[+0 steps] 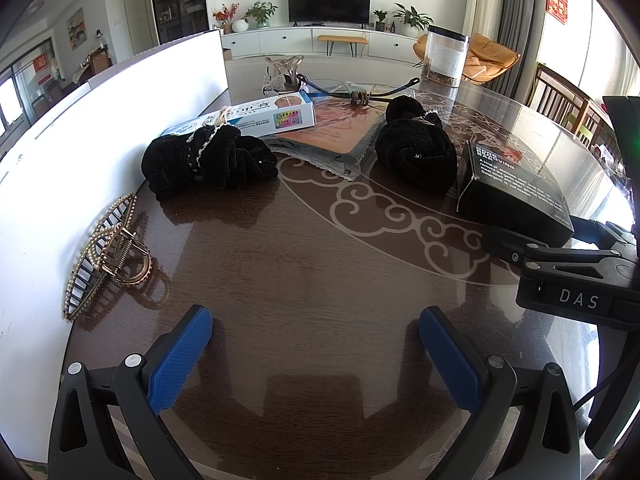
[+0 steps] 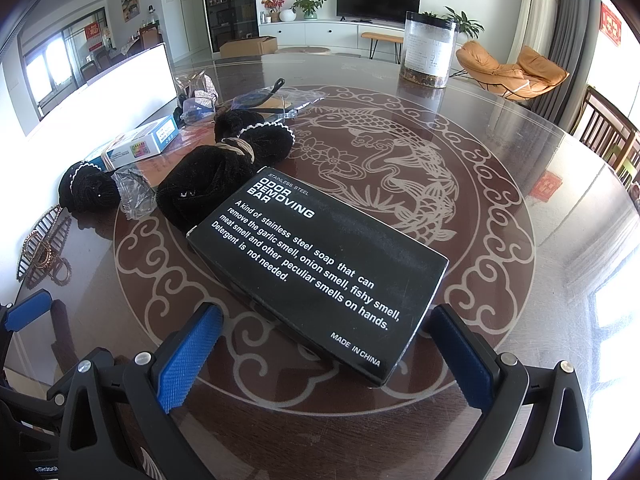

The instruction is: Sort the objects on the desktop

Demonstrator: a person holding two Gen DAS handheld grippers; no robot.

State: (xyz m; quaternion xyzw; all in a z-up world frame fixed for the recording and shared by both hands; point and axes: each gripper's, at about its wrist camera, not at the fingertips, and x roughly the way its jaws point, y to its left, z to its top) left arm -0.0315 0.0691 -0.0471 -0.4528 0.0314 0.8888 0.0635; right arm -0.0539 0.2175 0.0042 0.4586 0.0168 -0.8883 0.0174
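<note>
Found the left gripper [image 1: 316, 354] spread wide over bare dark wood, nothing between the blue pads [image 1: 180, 360]. Same story with the right gripper [image 2: 324, 356]: jaws apart, parked at the near end of the black odor-removing bar box [image 2: 320, 276], which lay flat on the round patterned table [image 2: 500, 208] with its near corner poking in between the fingers but not pinched by either. Behind the box, touching its far edge, sat a black velvet scrunchie [image 2: 204, 188] with a beige hair tie looped on top. Further left, a second black scrunchie [image 1: 204, 158] with pearly trim, just beside a white and blue carton [image 1: 248, 118]. Between the two scrunchies, a flat orange packet in clear wrap [image 1: 336, 136]. Over by the white board [image 1: 100, 120] at the table's left edge, a gold hair claw [image 1: 108, 256] lying on its side, well apart from everything else. At the far end, blue-armed safety glasses [image 1: 360, 90] and an upright clear jar [image 1: 446, 58] with a dark lid.
</note>
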